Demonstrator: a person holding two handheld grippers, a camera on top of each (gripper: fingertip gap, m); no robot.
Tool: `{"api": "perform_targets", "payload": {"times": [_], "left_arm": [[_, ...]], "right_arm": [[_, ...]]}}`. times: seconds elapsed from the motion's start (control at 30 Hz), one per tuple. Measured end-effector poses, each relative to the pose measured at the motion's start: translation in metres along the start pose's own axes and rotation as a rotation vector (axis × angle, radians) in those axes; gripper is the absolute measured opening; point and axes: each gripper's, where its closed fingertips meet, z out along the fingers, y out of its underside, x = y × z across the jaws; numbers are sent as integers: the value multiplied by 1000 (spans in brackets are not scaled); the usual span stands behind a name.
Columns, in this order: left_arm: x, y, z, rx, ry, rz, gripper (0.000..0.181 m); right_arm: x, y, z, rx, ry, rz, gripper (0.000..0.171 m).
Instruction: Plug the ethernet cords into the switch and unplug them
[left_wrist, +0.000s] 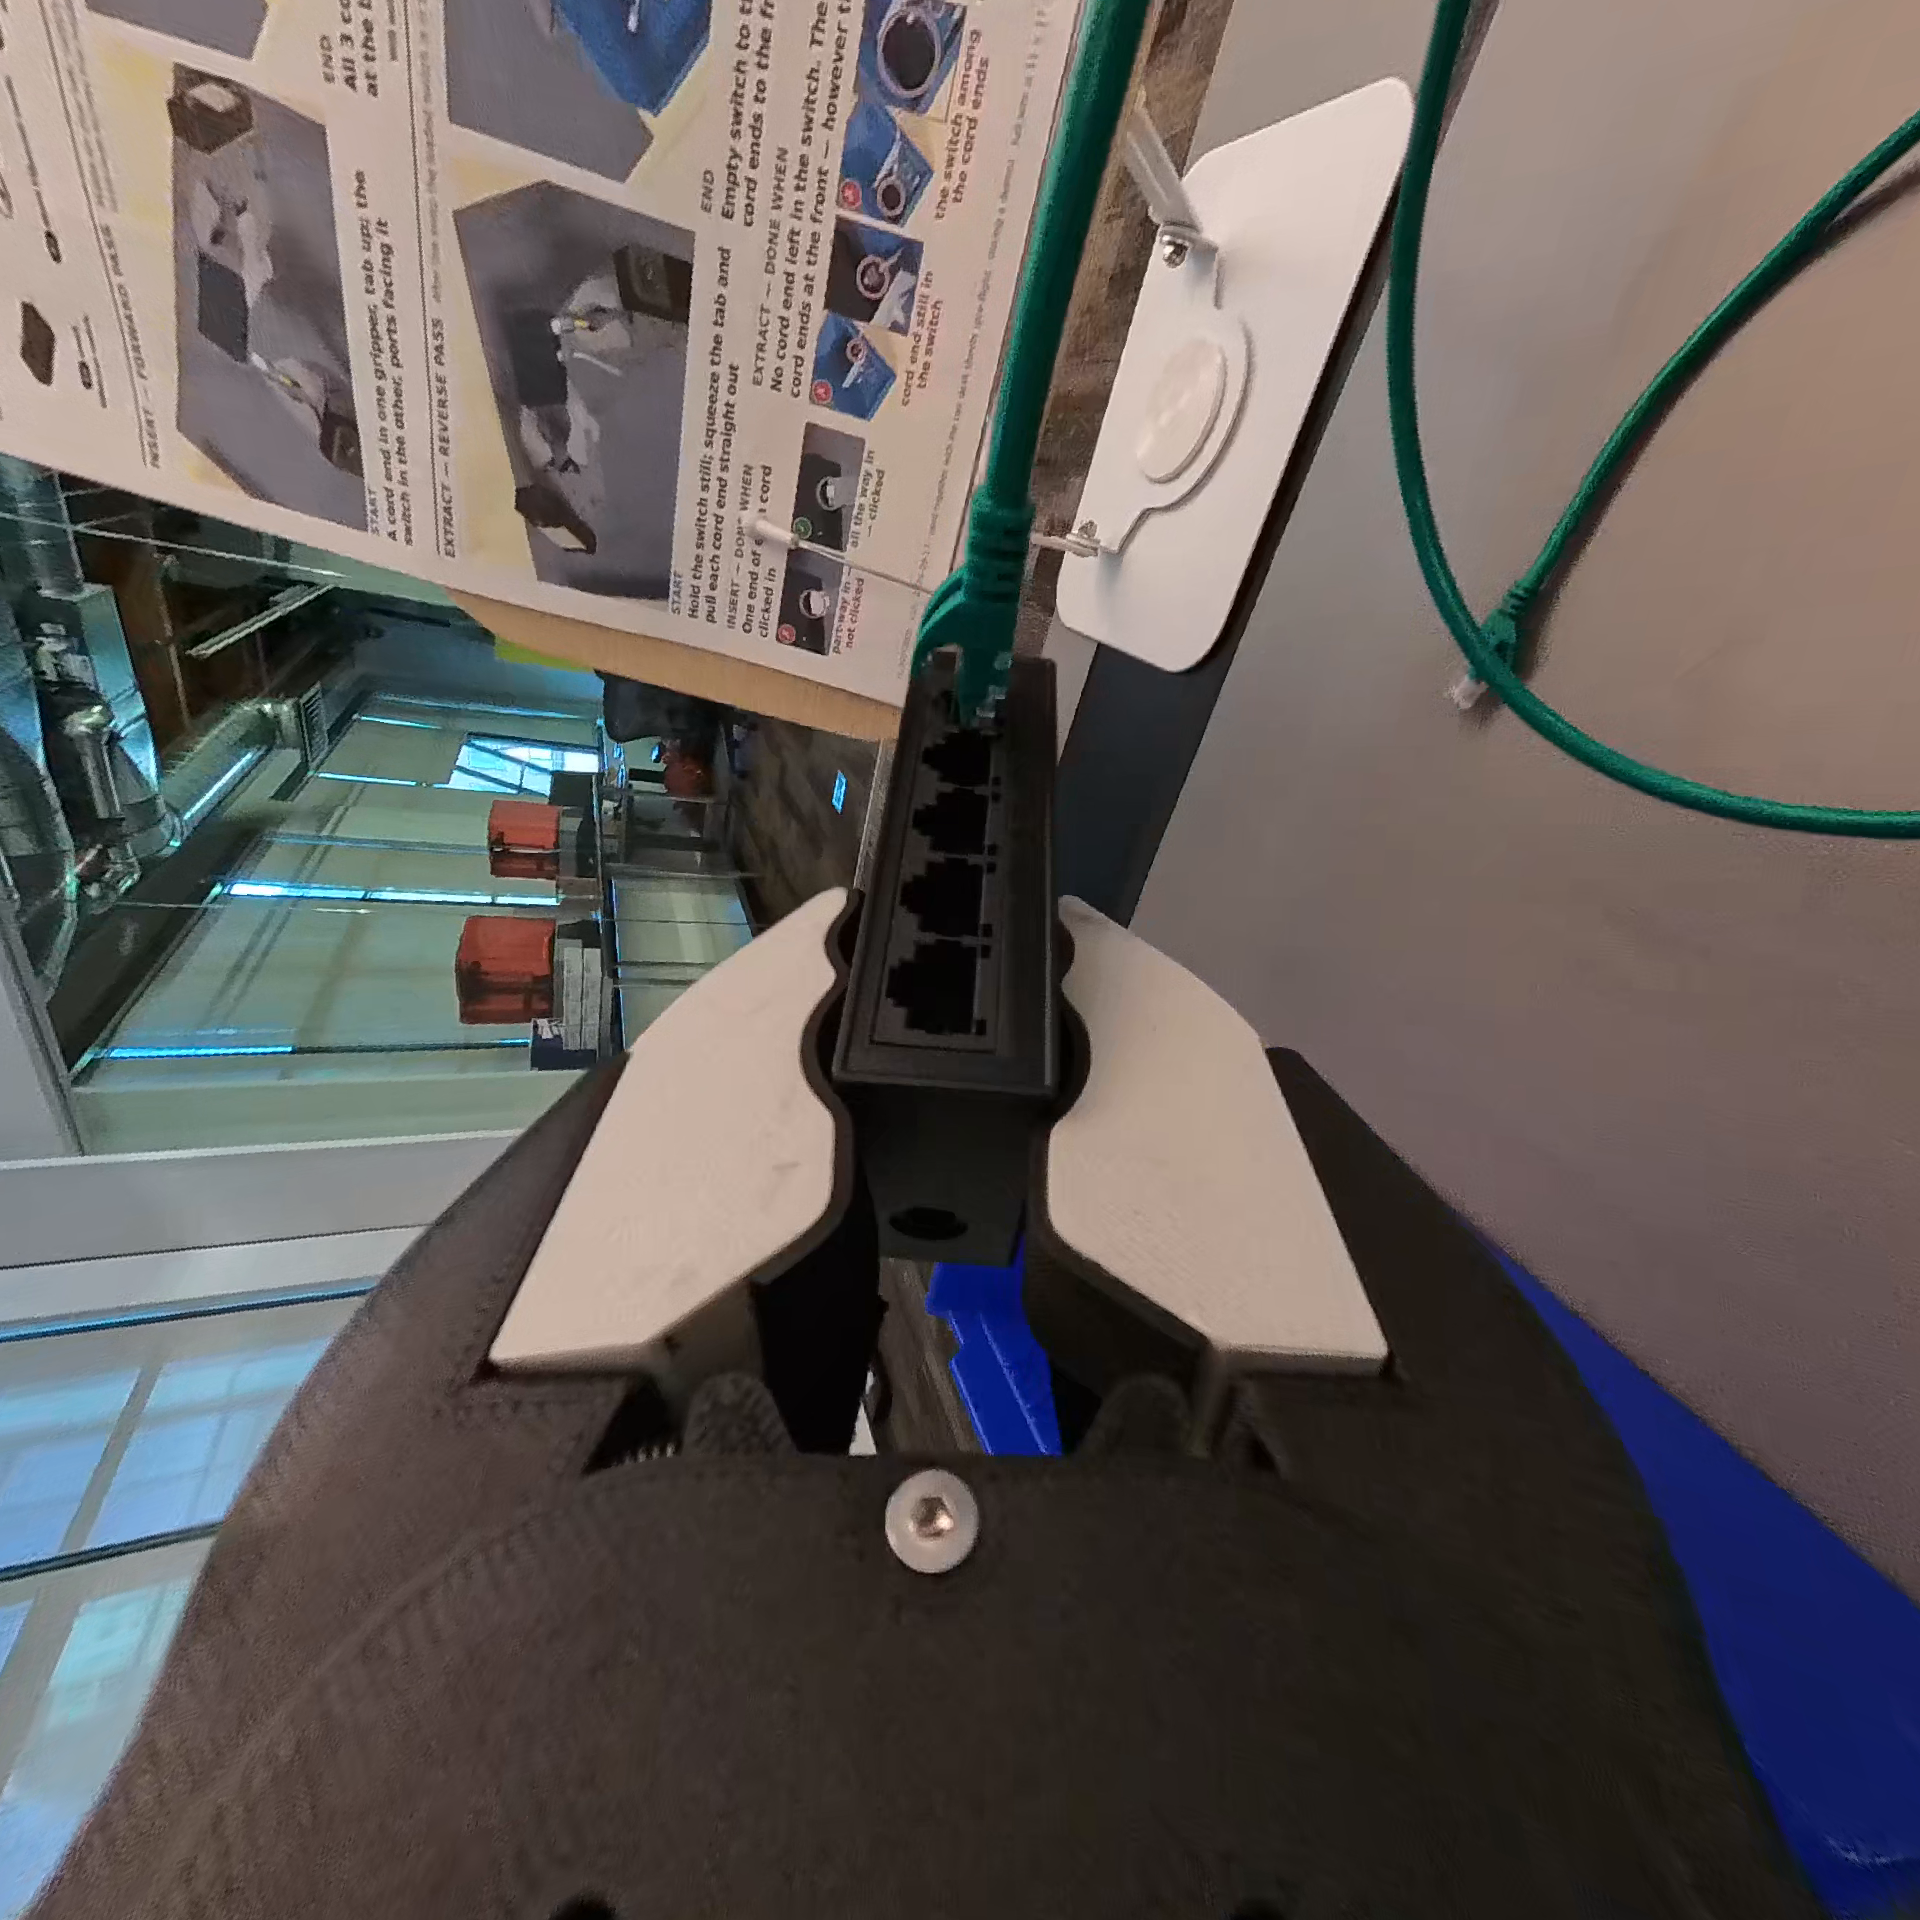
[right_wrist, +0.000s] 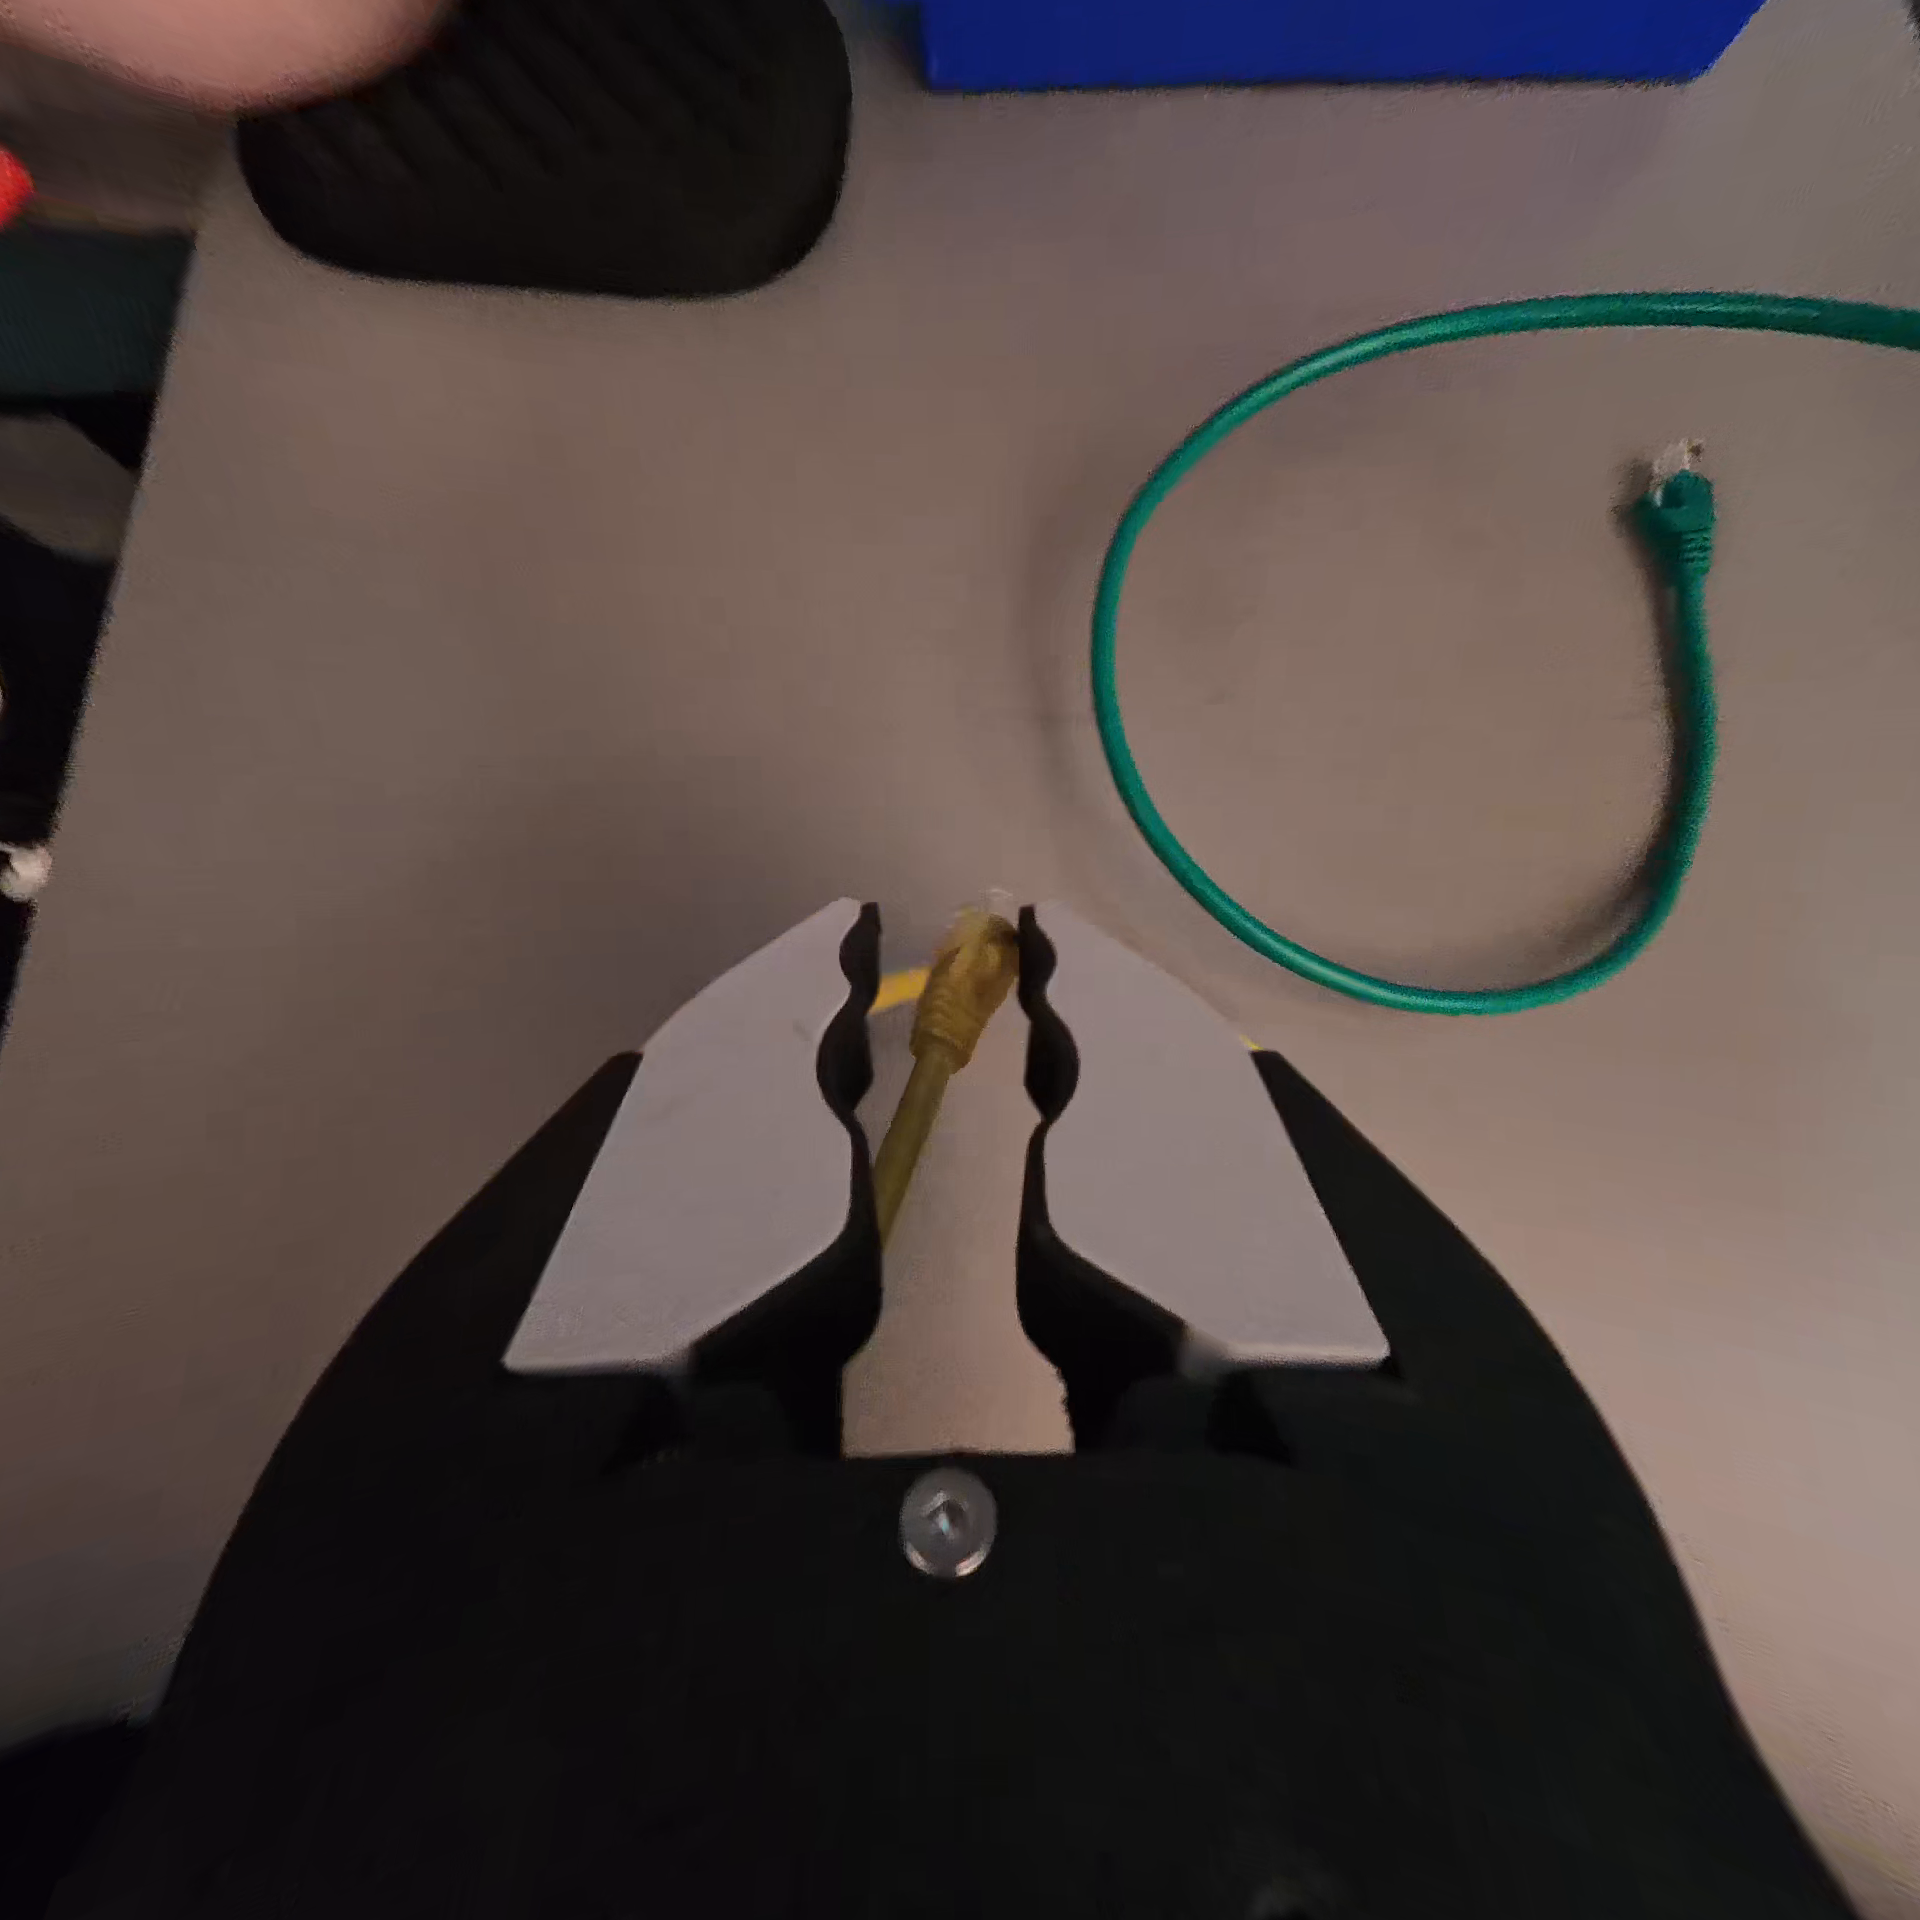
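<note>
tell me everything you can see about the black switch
The switch is a small black box that looks like matte plastic, clamped between the left gripper fingers. A row of ports faces the camera; a round socket sits on its near end. A green cord is plugged into the farthest port; four nearer ports are empty.

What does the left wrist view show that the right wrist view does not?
Only the left wrist view shows the switch clamped in the left tool, one green plug in its far port, a sheet and a white plate. Only the right wrist view shows the yellow cord between the open fingers of the right tool. Both show the loose green cord end on the grey table.
</note>
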Motion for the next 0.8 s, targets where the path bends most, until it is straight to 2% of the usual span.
{"api": "perform_targets", "payload": {"times": [0.03, 0.13, 0.2, 0.3, 0.37, 0.47, 0.57, 0.63, 0.67, 0.8], "left_arm": [[1, -2, 0, 6, 5, 2, 31], [4, -11, -2, 33, 15, 4, 30], [5, -17, -2, 50, 13, 3, 30], [4, -28, -1, 77, -14, -13, 31], [1, -33, 1, 79, -42, -41, 30], [-4, -39, 2, 79, -80, -91, 30], [-8, -44, 1, 89, -111, -123, 30], [-10, -46, 0, 97, -129, -140, 30], [-11, -48, -1, 103, -137, -146, 30], [-12, -52, -3, 123, -149, -152, 30]], "right_arm": [[-6, -2, 1, 53, 13, 23, 32], [-12, -15, -12, 210, 126, 66, 39], [-17, -21, -25, 262, 218, 93, 52], [-28, 0, -18, 126, 302, 179, 58], [-43, 27, 1, -41, 264, 258, 63], [-59, 56, 15, -161, 248, 319, 66], [-59, 75, 17, -207, 268, 337, 51], [-55, 71, 19, -147, 268, 364, 38], [-56, 69, 21, -121, 245, 379, 19], [-59, 58, 29, -57, 151, 458, 13]]}}
